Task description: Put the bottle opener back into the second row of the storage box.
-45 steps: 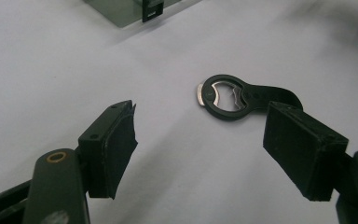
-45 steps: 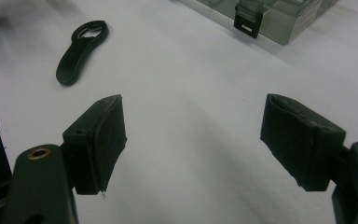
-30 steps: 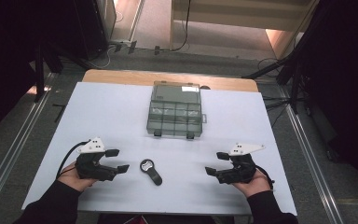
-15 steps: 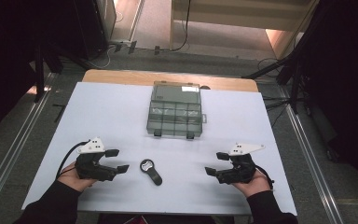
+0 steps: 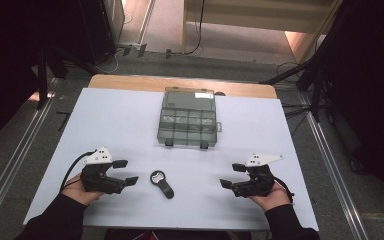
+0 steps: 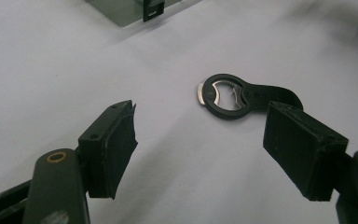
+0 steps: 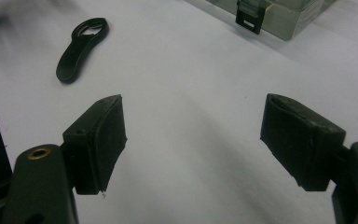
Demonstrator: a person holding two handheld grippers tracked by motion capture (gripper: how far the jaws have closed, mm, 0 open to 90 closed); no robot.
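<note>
The bottle opener lies flat on the white worktop, near the front edge and between your two hands. Its ring end points to the far left and its handle runs back toward you on the right. In the left gripper view the opener sits just beyond the right jaw, with a metal insert showing inside the ring. In the right gripper view the opener lies well off to the upper left, handle nearer the camera.

Your left tongs rest low over the worktop, held in your left hand, with the jaws pointing right toward the opener. The jaws are spread wide and nothing is between them. Your right tongs mirror that pose in your right hand: jaws pointing left, spread wide, gripping nothing. Both forearms come in from the front edge in dark sleeves.

Behind the opener, at the middle of the worktop, sits a clear grey box with its lid closed. Dividers split it into small compartments; you cannot tell what is in them. Two dark latches hang at its near edge. A pale label shows on the far part of the lid, but its writing is too small to read.
</note>
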